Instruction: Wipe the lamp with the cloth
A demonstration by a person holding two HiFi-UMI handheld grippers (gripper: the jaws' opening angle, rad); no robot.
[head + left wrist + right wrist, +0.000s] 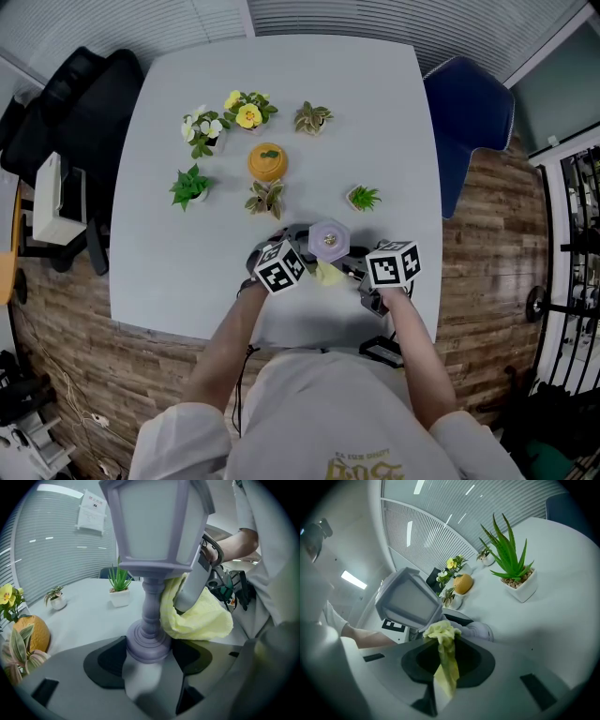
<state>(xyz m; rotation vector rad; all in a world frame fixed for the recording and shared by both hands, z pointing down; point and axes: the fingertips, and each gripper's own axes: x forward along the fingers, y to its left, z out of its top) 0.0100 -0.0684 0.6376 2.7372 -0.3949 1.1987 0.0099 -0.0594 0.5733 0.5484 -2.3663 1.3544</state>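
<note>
A pale purple lantern-shaped lamp (329, 240) stands near the table's front edge between my two grippers. My left gripper (145, 656) is shut on the lamp's round base (144, 643). The yellow cloth (199, 613) is bunched against the lamp's stem, just under the shade (157, 522). My right gripper (445, 660) is shut on the cloth (446, 656), whose bunched end touches the lower edge of the lamp's shade (408, 599). In the head view the cloth (328, 273) shows just below the lamp, between the marker cubes.
Several small potted plants (190, 187) and an orange pot (267, 161) stand on the white table (375, 112) beyond the lamp. A spiky green plant in a white pot (513, 571) is close on the right. A blue chair (469, 112) stands at the table's right side.
</note>
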